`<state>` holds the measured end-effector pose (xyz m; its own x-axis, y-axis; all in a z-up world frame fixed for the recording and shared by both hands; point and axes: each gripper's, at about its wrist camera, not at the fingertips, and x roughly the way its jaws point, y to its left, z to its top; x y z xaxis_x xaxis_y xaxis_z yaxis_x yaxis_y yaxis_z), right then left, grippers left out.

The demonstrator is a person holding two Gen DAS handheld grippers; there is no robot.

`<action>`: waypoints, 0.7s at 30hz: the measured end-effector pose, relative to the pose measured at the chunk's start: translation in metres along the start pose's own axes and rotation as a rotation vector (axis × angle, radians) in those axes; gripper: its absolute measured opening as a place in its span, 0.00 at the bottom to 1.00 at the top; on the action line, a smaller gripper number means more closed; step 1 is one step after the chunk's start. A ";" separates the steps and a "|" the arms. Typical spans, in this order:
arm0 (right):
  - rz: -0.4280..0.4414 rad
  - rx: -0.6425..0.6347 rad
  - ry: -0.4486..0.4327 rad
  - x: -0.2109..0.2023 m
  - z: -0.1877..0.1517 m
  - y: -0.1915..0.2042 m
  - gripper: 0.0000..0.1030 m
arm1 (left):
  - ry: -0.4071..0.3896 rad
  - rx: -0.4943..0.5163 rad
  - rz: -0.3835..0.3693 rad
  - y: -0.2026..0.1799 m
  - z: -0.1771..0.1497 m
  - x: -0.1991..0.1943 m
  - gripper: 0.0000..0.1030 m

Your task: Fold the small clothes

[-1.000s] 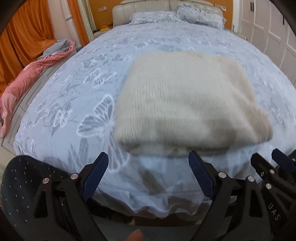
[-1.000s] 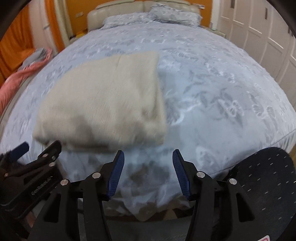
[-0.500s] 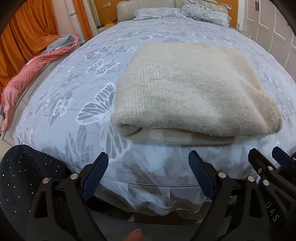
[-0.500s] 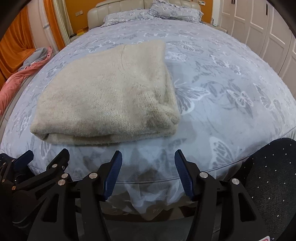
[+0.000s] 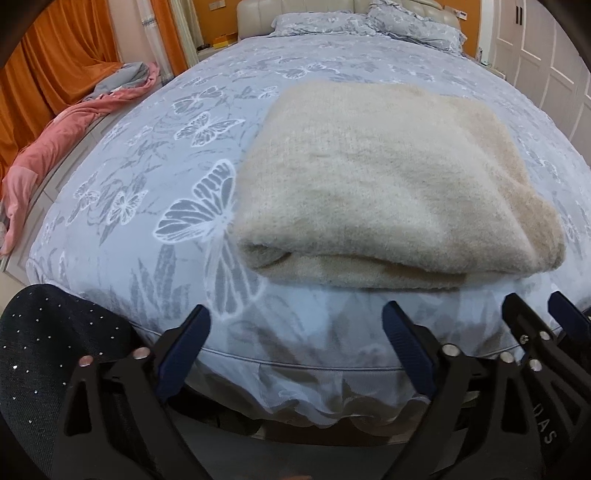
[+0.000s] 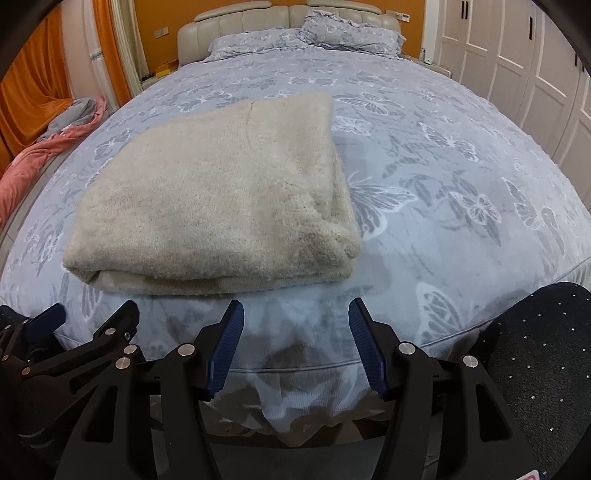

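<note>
The cream sweater (image 5: 388, 184) lay folded flat near the foot of the bed (image 5: 147, 206), its long axis running across the mattress from side to side, with the rounded fold edge facing you and the far edge pointing toward the pillows (image 6: 306, 35). It looked fuzzy and thick, a neat rectangle of stacked layers; along the near edge a lower layer showed beneath the top one, and the near right corner bulged into a soft lump. A faint seam line ran down the top surface in the right wrist view.

Your left gripper (image 5: 295, 347) hung just short of the bed's edge, its blue-padded jaws spread wide with nothing between them. Your right gripper (image 6: 295, 347) sat beside it, parted somewhat less and likewise gripping nothing. Neither touched the sweater.

The bedspread carried a grey-and-white butterfly print. A pink blanket (image 5: 55, 147) trailed along the floor at the bed's left side, beside orange curtains (image 5: 55, 66).
</note>
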<state>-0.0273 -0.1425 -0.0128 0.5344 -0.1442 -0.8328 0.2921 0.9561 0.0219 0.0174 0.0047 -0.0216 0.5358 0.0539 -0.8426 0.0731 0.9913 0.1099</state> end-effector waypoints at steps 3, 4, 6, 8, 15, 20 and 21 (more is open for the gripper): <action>0.003 0.006 -0.002 0.000 0.000 -0.001 0.56 | 0.001 -0.012 0.004 0.002 -0.001 0.000 0.95; 0.002 0.010 -0.005 -0.001 -0.001 -0.001 0.56 | 0.001 -0.011 0.009 0.002 -0.002 0.000 0.95; -0.003 0.006 -0.002 0.000 -0.001 -0.001 0.57 | -0.001 -0.007 0.016 0.002 -0.003 0.000 0.95; -0.004 0.005 0.002 0.001 -0.001 -0.002 0.57 | -0.006 -0.004 0.022 0.002 -0.003 0.000 0.95; -0.017 0.007 -0.013 0.001 -0.003 -0.001 0.57 | -0.015 -0.002 0.024 0.001 -0.003 -0.001 0.94; -0.020 0.005 -0.015 0.001 -0.003 -0.001 0.58 | -0.016 -0.001 0.023 0.001 -0.003 -0.001 0.94; -0.021 0.006 -0.016 0.001 -0.003 -0.001 0.58 | -0.019 0.001 0.023 0.001 -0.003 -0.001 0.93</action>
<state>-0.0298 -0.1427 -0.0153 0.5408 -0.1681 -0.8242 0.3078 0.9514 0.0079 0.0142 0.0057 -0.0223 0.5530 0.0745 -0.8299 0.0612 0.9897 0.1297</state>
